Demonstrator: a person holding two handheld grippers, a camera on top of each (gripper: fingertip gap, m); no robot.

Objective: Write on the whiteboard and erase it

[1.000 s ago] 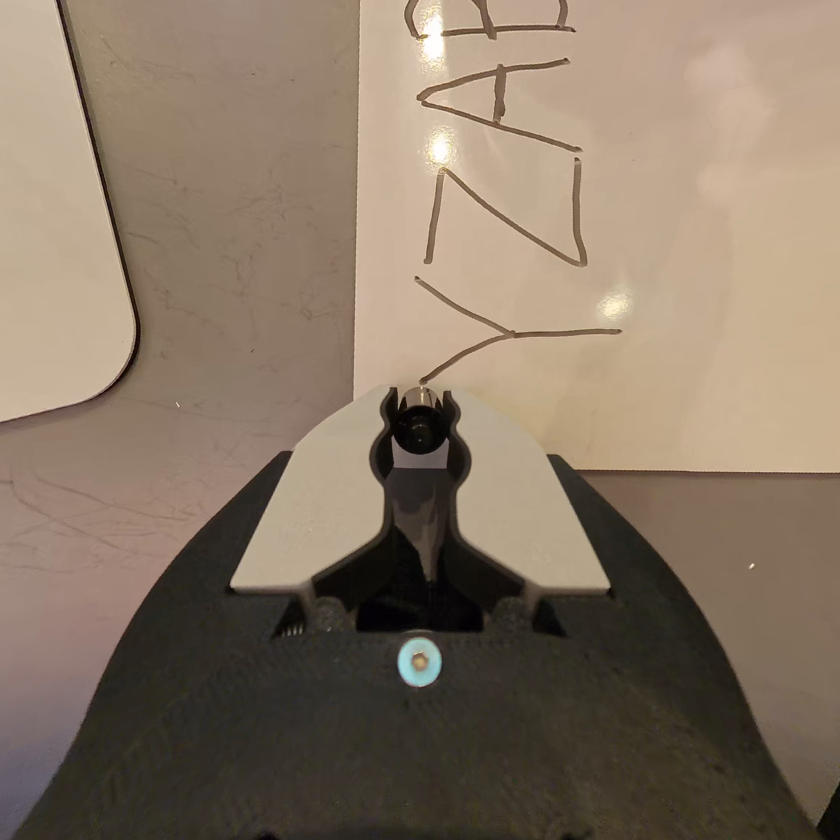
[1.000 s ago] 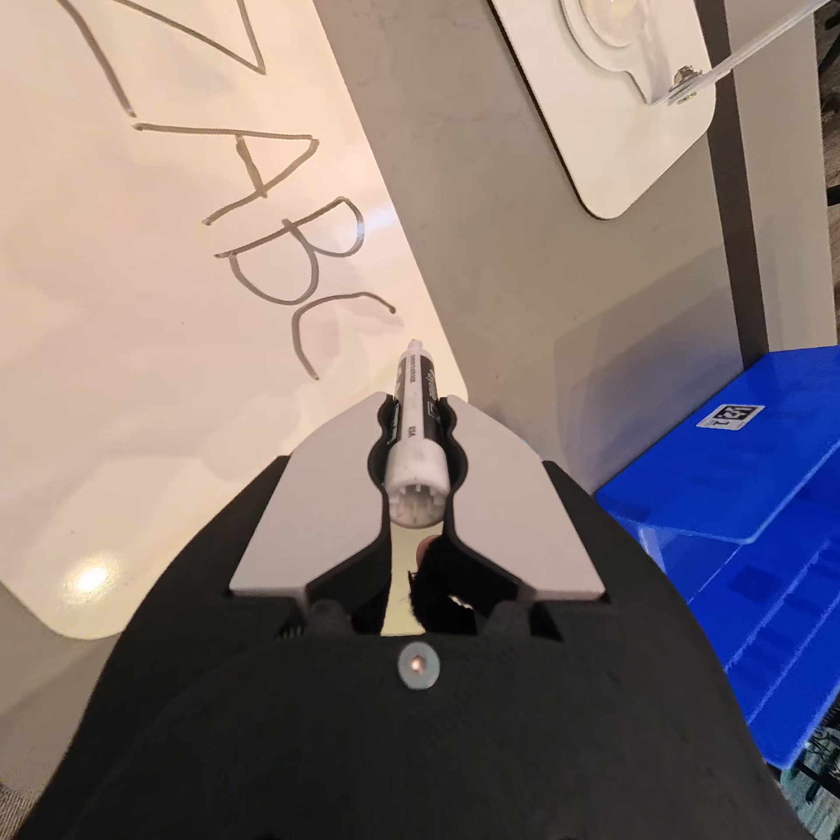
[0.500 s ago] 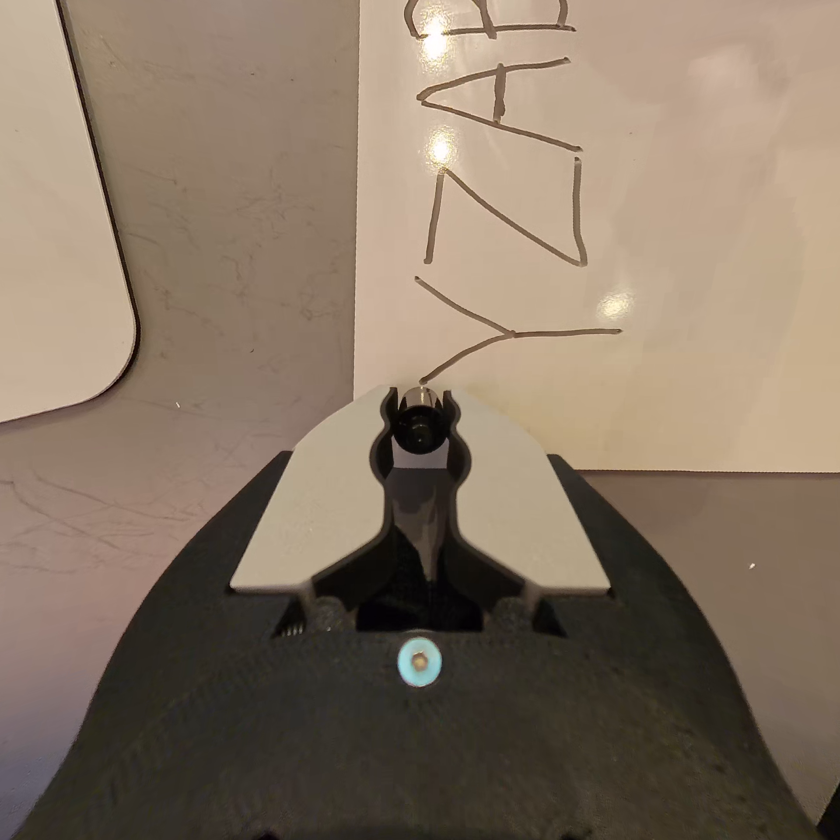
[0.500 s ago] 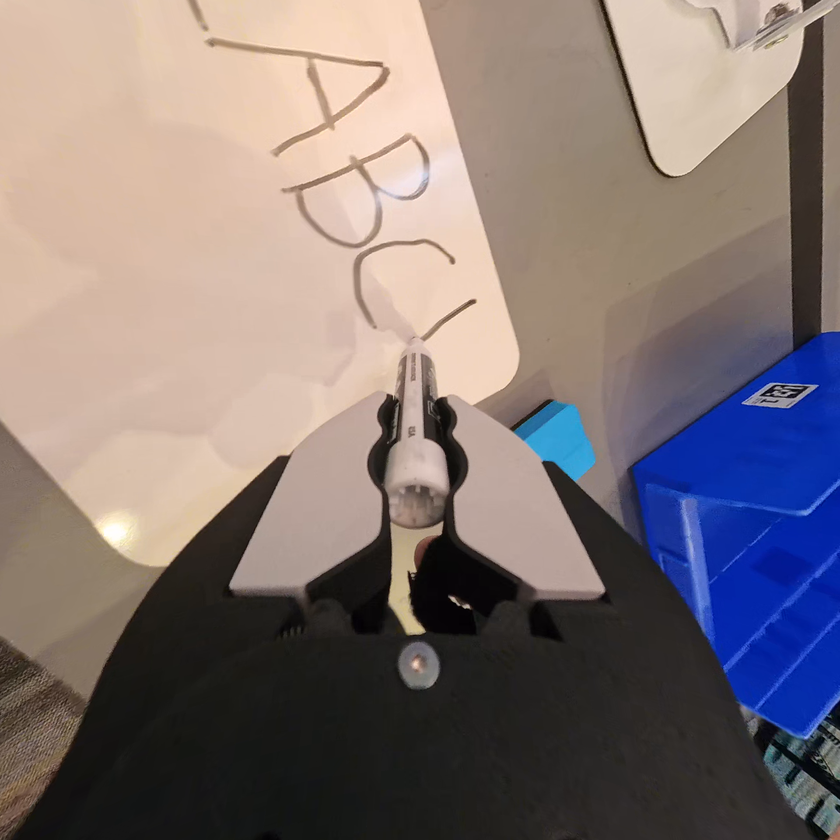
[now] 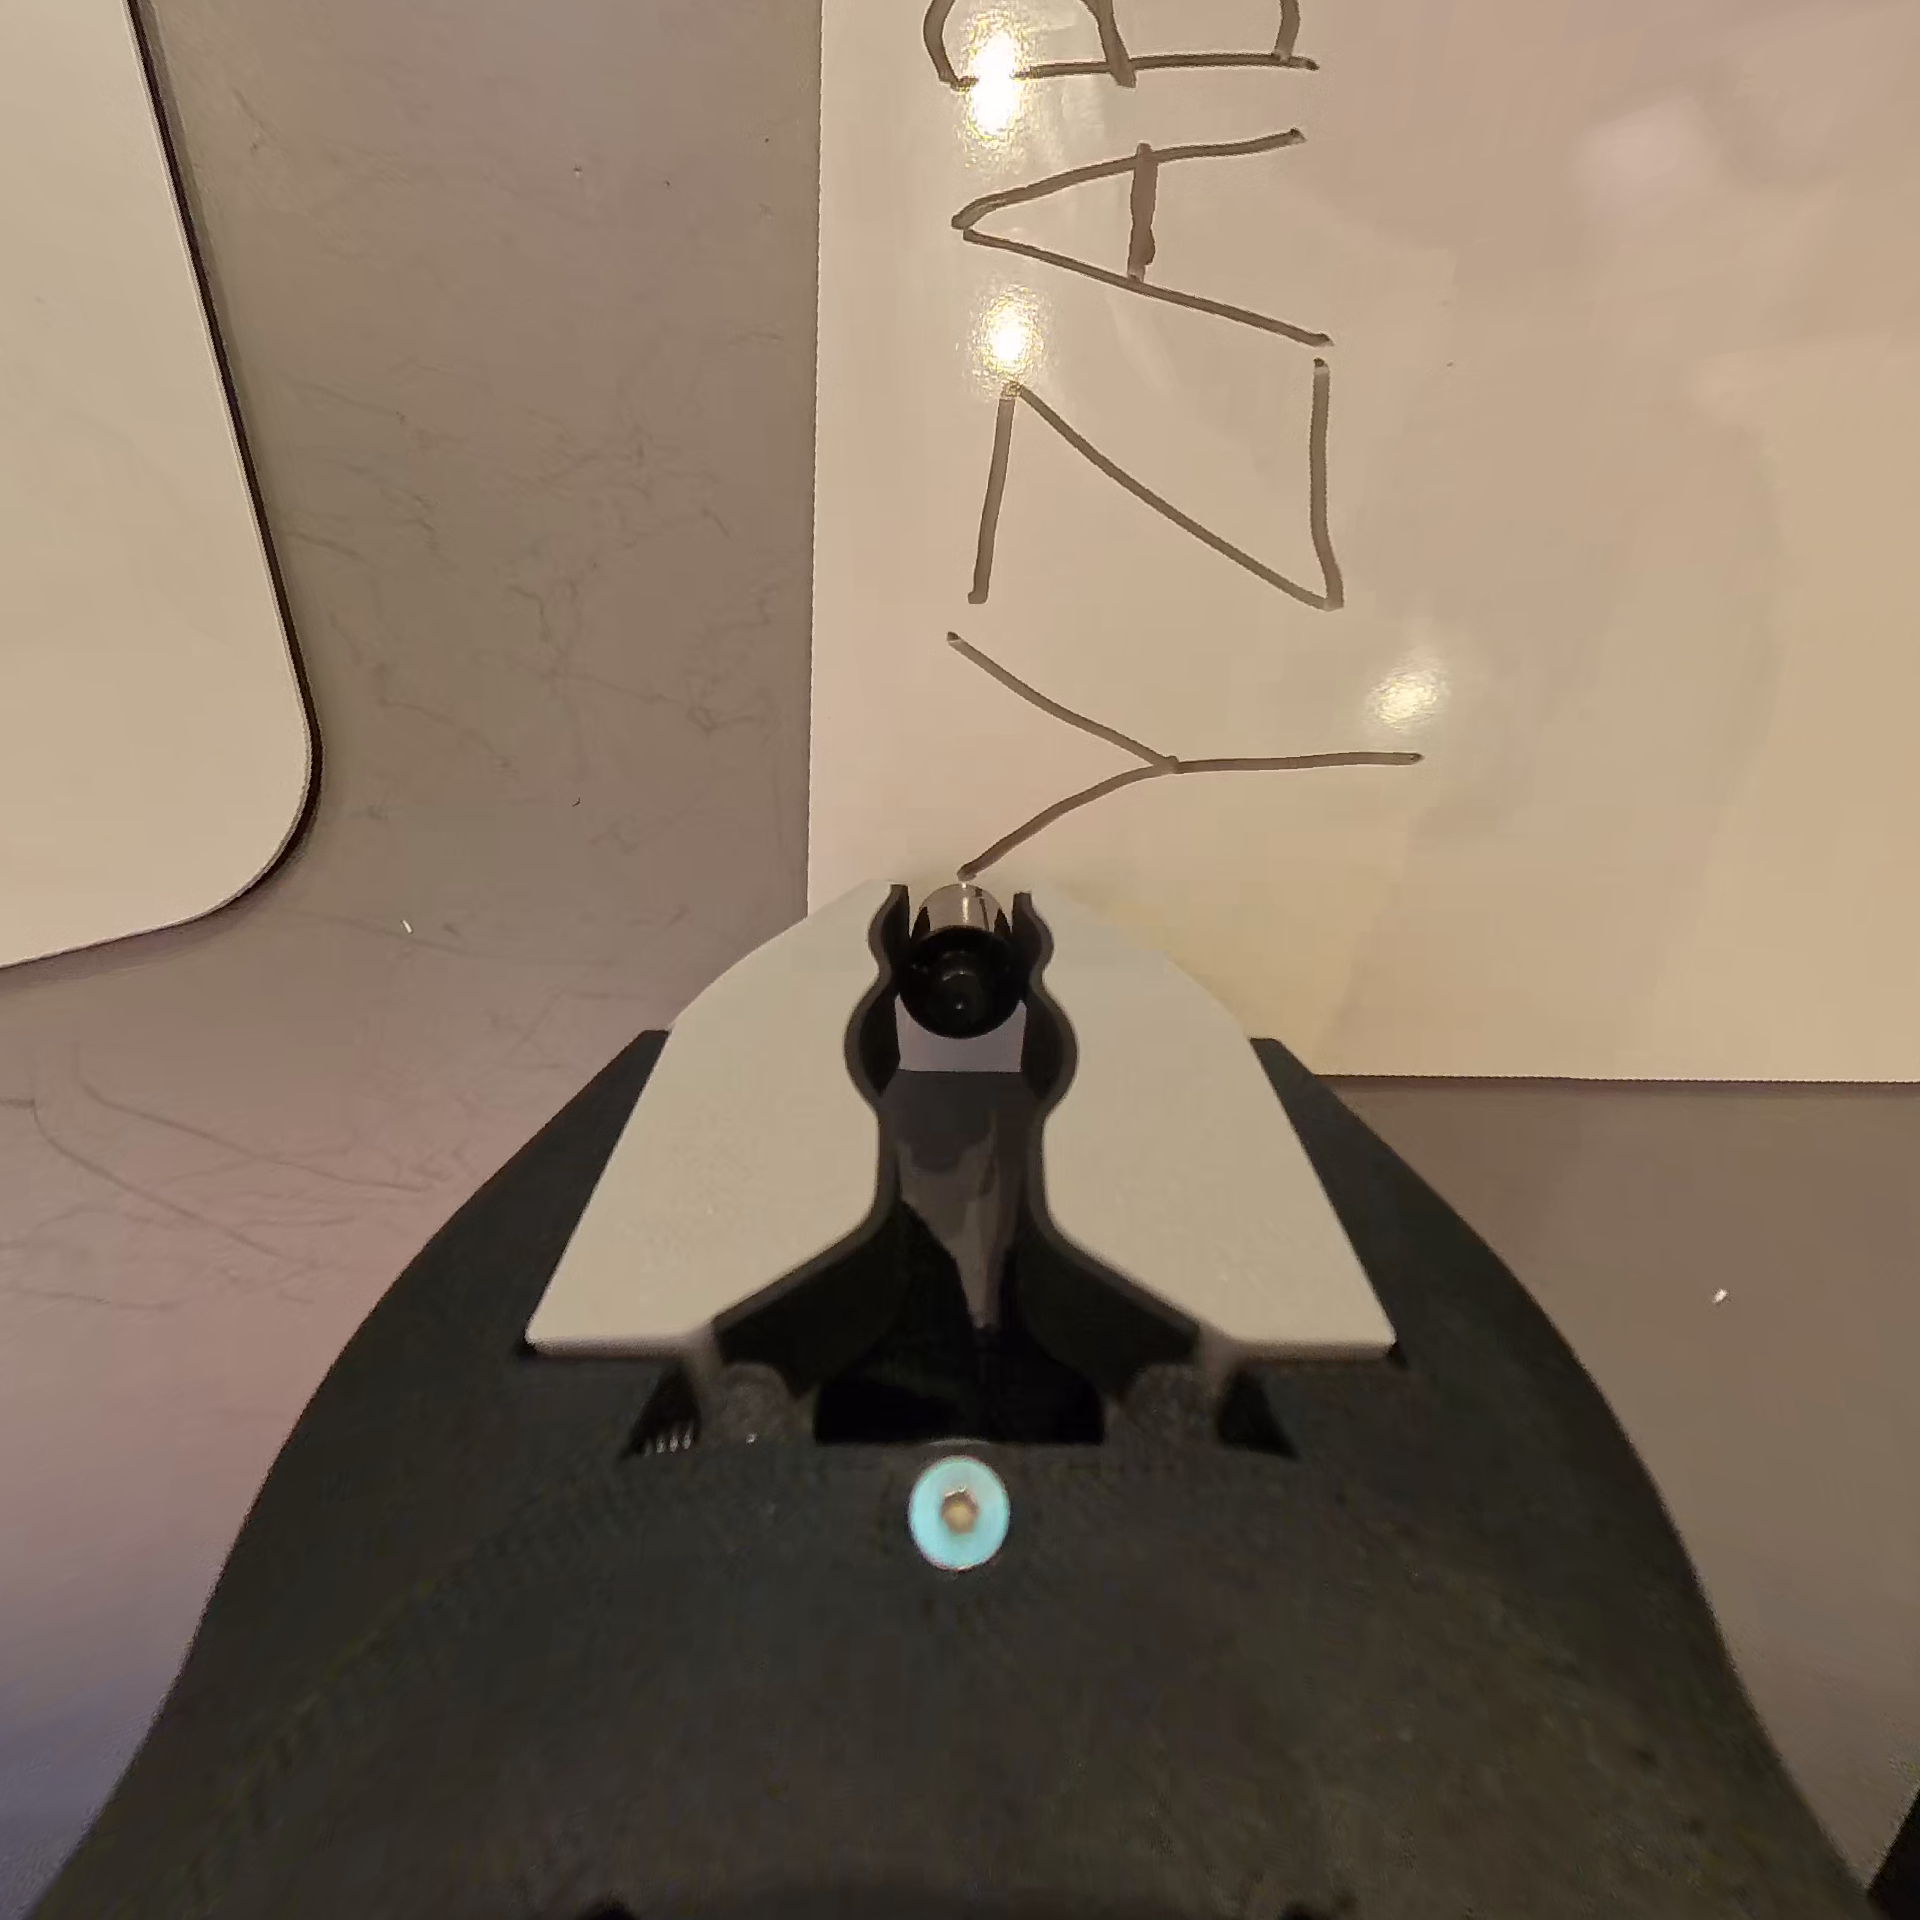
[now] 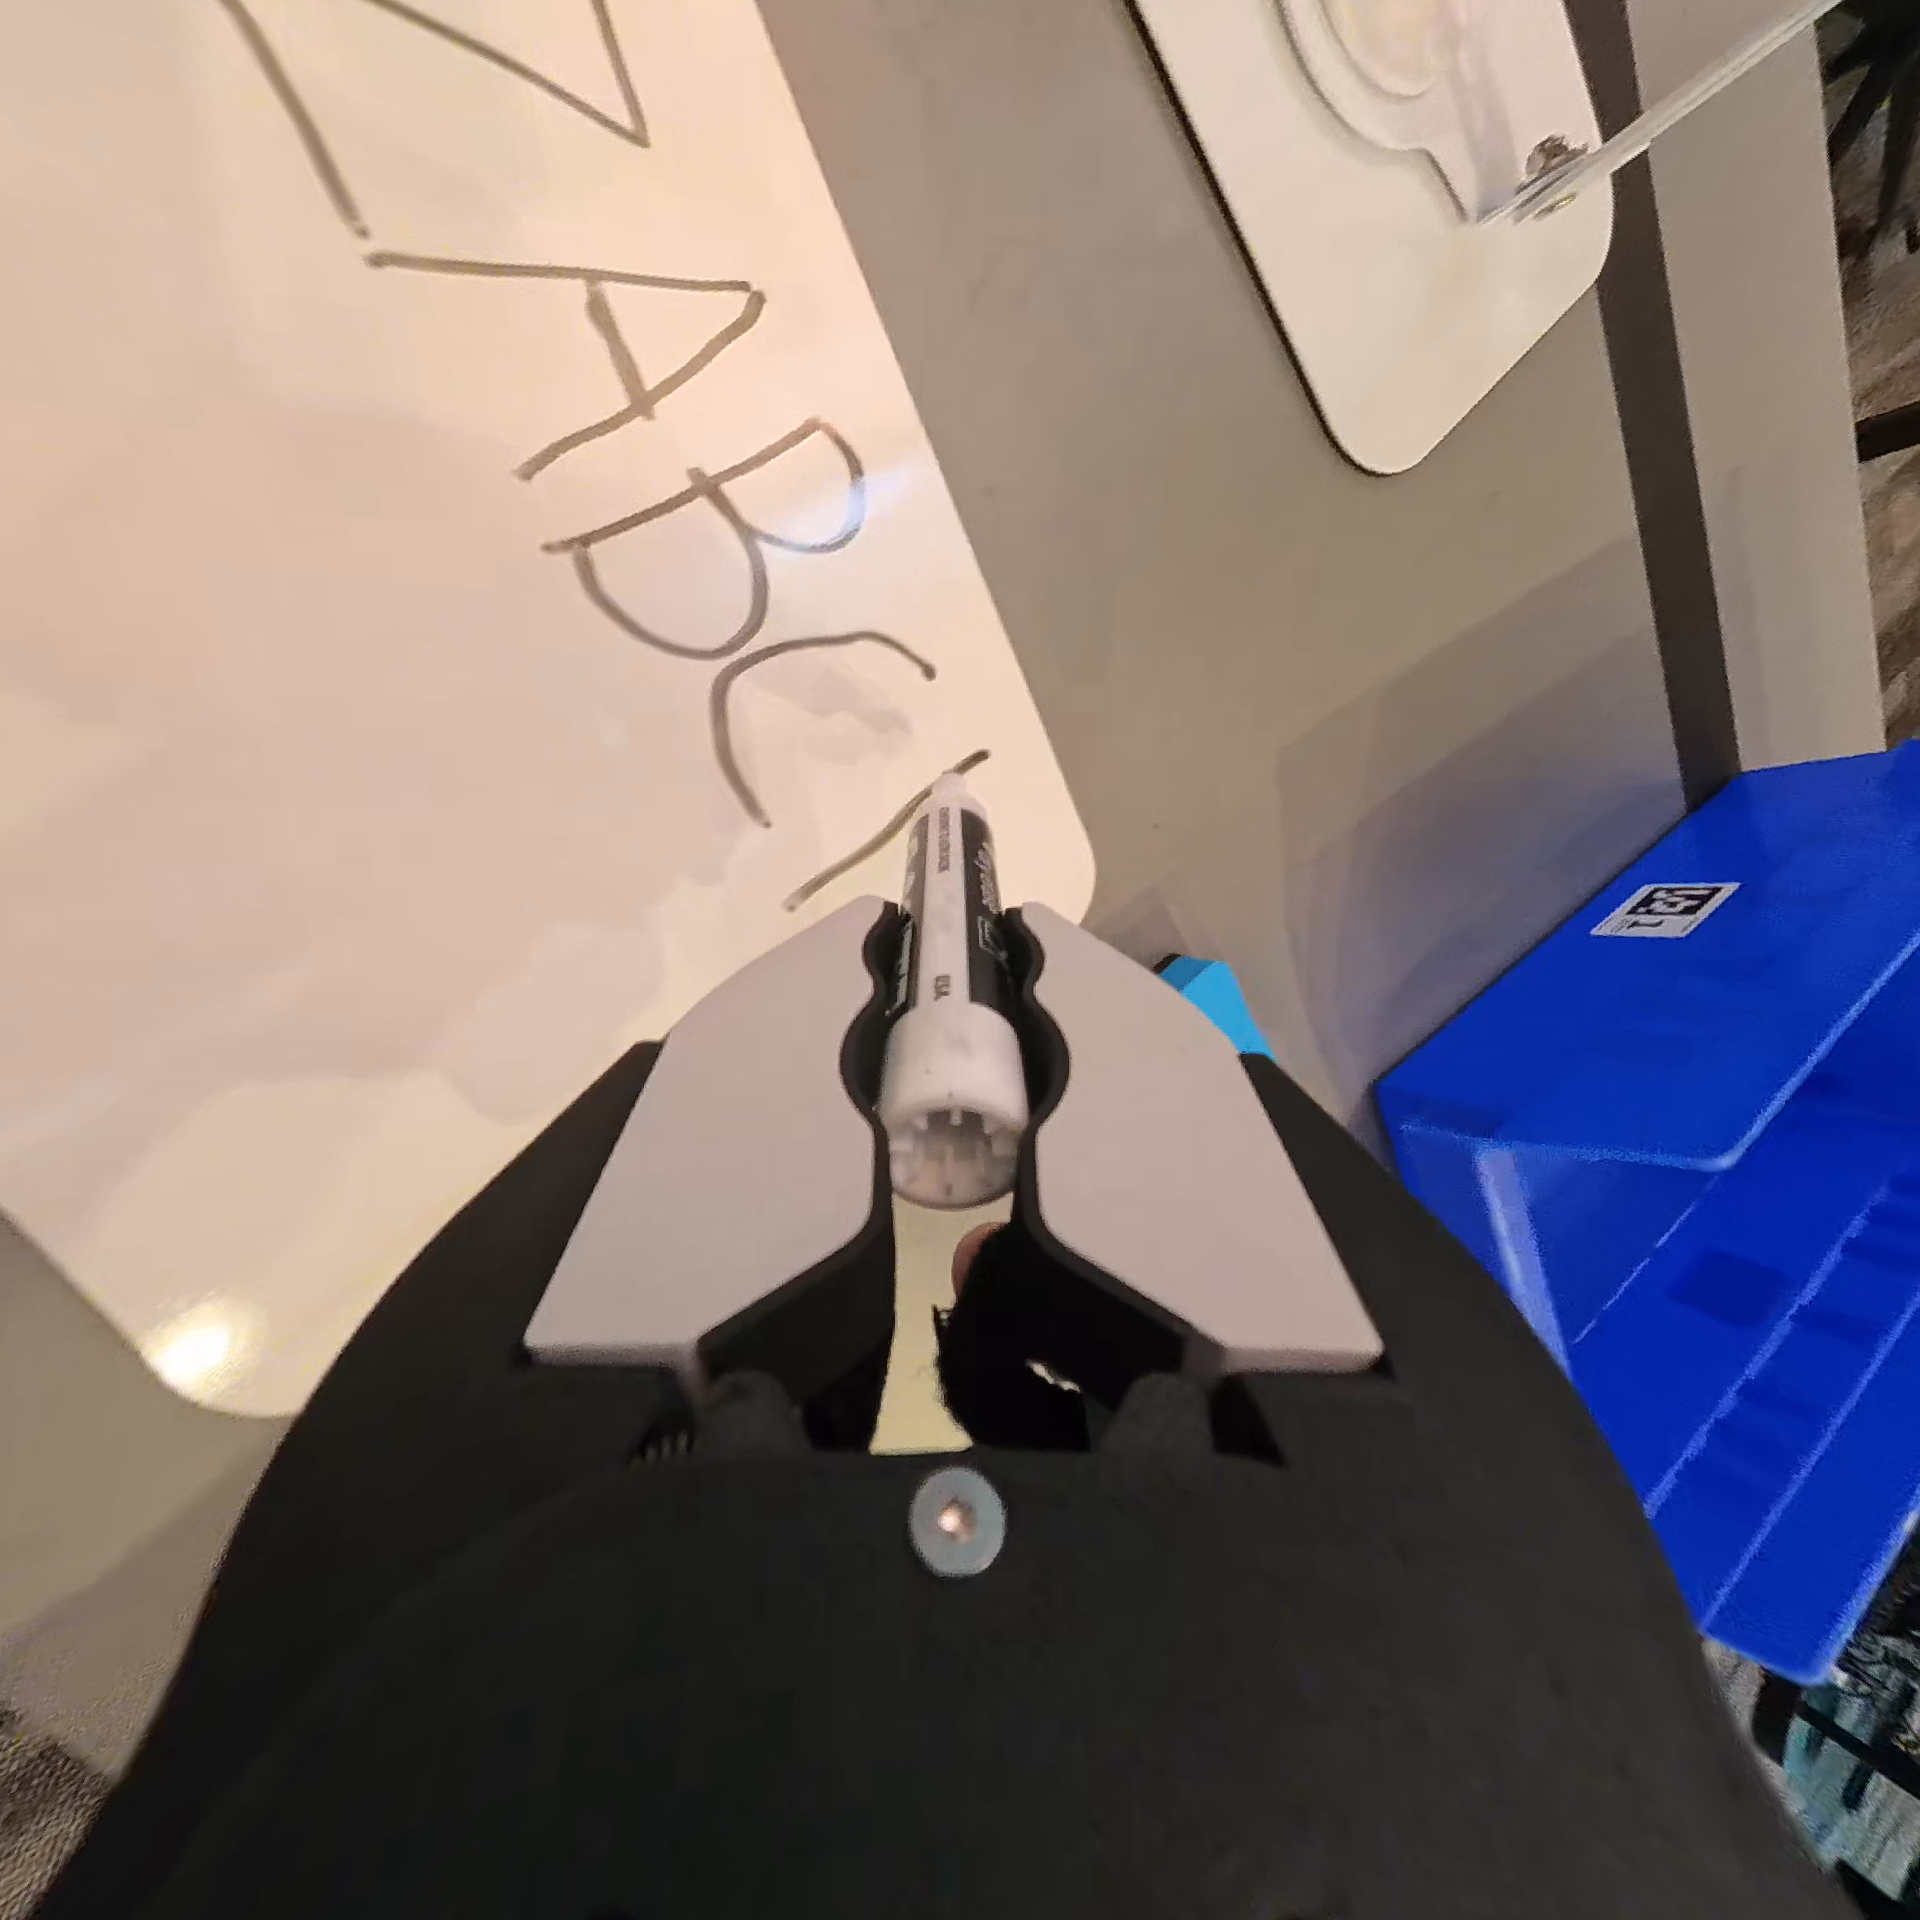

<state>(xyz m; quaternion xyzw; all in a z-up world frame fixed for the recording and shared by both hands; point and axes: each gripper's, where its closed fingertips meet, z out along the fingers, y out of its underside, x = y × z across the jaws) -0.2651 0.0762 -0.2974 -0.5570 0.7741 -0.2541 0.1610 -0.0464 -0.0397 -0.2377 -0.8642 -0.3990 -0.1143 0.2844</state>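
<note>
Since half a sec ago the right tongs (image 6: 957, 914) have pulled back down the whiteboard (image 6: 312, 727) w/ the marker (image 6: 951, 966), and the newest stroke (image 6: 842, 862) is longer now, running diagonally under the marker's tip near the board's rounded lower-right corner. The left side hasn't budged at all, same view as before.

Right tongs are clenched on the marker, a black and white barrel sitting in the notch btwn the two grey fingers (image 6: 727, 1143), white butt end toward the camera, tip down on the board at the fresh line. Just right of the tongs a light blue block (image 6: 1210, 997) peeks out on the grey bench (image 6: 1247, 623), and a big blue bin (image 6: 1662, 1195) sits farther right. A smaller white board (image 6: 1403, 260) lies up top w/ a clear fitting on it.

Left tongs (image 5: 961, 914) are clamped on a small black cap (image 5: 956, 971), end-on btwn the fingertips, over the near edge of the whiteboard (image 5: 1558, 520), close to its left corner. Dark handwritten strokes (image 5: 1143, 499) run up the board from there. Another white board (image 5: 125, 520) lies off to the left on the bench (image 5: 520, 520).
</note>
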